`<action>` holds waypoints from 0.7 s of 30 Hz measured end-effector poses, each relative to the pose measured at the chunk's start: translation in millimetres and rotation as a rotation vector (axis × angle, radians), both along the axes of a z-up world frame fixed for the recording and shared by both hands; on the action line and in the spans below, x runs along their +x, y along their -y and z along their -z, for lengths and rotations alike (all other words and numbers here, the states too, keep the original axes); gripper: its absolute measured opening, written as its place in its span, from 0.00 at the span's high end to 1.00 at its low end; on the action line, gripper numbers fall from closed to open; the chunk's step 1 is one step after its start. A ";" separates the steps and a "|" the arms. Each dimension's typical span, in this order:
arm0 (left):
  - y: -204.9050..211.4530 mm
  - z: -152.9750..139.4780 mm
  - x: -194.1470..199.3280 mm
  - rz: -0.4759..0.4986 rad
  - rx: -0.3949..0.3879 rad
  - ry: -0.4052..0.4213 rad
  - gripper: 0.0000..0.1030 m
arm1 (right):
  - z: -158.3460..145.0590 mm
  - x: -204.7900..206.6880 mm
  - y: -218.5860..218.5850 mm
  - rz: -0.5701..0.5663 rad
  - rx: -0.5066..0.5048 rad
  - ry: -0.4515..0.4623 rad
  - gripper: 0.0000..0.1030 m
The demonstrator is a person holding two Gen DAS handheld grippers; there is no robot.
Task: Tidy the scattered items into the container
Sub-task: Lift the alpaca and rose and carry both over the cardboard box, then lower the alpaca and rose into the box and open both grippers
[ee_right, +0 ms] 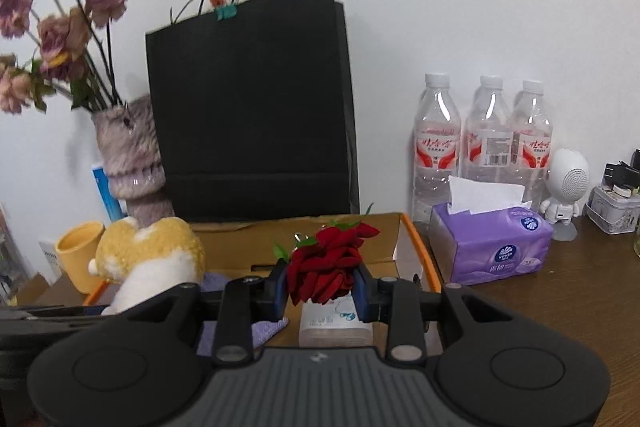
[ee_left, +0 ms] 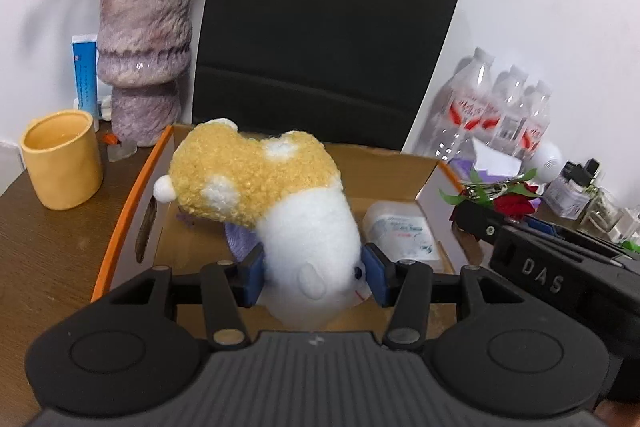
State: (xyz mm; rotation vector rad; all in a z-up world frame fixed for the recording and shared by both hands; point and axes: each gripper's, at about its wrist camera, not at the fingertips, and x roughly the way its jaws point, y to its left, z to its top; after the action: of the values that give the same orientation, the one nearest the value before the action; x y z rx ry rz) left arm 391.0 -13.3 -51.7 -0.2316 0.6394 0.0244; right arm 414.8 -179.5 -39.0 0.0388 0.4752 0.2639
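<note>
A yellow and white plush toy [ee_left: 264, 195] hangs over the open cardboard box [ee_left: 132, 203] with orange rims, and my left gripper [ee_left: 316, 275] is shut on its white part. Inside the box lie a white wipes pack [ee_left: 404, 231] and a purple cloth [ee_left: 238, 237]. In the right wrist view my right gripper [ee_right: 322, 289] is shut on a red artificial rose [ee_right: 328, 267], held above the same box [ee_right: 420, 251] and the wipes pack [ee_right: 334, 323]. The plush toy [ee_right: 148, 259] shows at the left there, and the rose [ee_left: 514, 201] at the right of the left wrist view.
A black paper bag [ee_right: 252, 115] stands behind the box. Left of it are a furry vase [ee_left: 140, 55] with dried flowers and a yellow mug [ee_left: 60, 163]. To the right stand three water bottles [ee_right: 484, 139], a purple tissue pack [ee_right: 492, 247] and a white speaker figure [ee_right: 568, 187] on the brown table.
</note>
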 end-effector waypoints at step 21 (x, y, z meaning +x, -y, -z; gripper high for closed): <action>21.6 15.8 14.4 -0.130 0.168 -0.095 0.50 | 31.7 24.6 -9.1 -0.027 -0.105 -0.112 0.71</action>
State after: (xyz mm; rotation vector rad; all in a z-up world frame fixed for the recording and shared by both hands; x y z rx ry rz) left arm 405.4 -34.9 -67.5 -0.1095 0.7121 0.2147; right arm 439.4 -170.4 -70.7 -0.0559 0.6003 0.2638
